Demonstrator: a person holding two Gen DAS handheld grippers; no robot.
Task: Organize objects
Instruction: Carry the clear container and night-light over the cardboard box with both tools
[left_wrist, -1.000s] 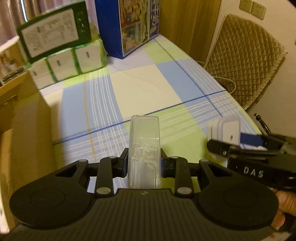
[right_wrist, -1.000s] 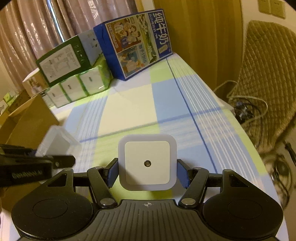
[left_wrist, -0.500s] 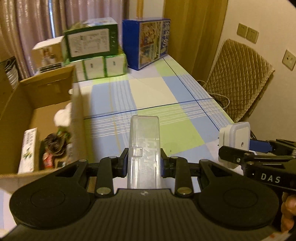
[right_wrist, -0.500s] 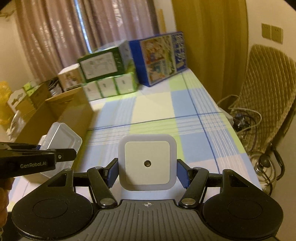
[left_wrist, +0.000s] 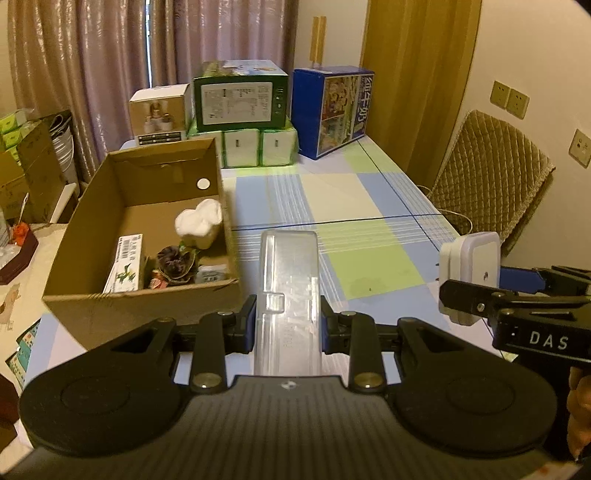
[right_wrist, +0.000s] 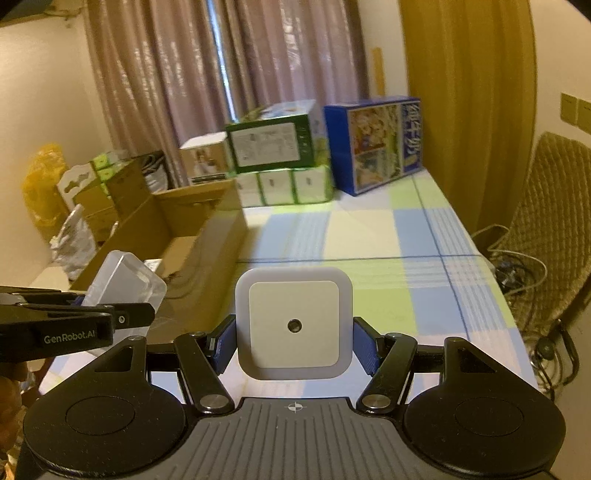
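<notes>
My left gripper (left_wrist: 288, 321) is shut on a clear plastic case (left_wrist: 288, 280), held above the checked tablecloth just right of the open cardboard box (left_wrist: 92, 306). The same case (right_wrist: 122, 284) shows at the left of the right wrist view. My right gripper (right_wrist: 294, 343) is shut on a white square night light (right_wrist: 293, 323) with a small sensor dot; that night light (left_wrist: 471, 273) also appears at the right in the left wrist view. The box holds a white fluffy item (left_wrist: 199, 221), a slim printed carton (left_wrist: 123, 264), a dark flower-like item (left_wrist: 175, 264) and other small things.
Stacked green and white cartons (left_wrist: 240, 99) and a blue milk carton box (left_wrist: 330, 110) stand at the table's far end. A quilted chair (left_wrist: 495, 173) sits right of the table, with cables (right_wrist: 517, 273) on the floor. More boxes and bags crowd the left.
Both grippers have risen and pulled back from the table with their objects still held. The cardboard box and its contents have come into full view on the left.
</notes>
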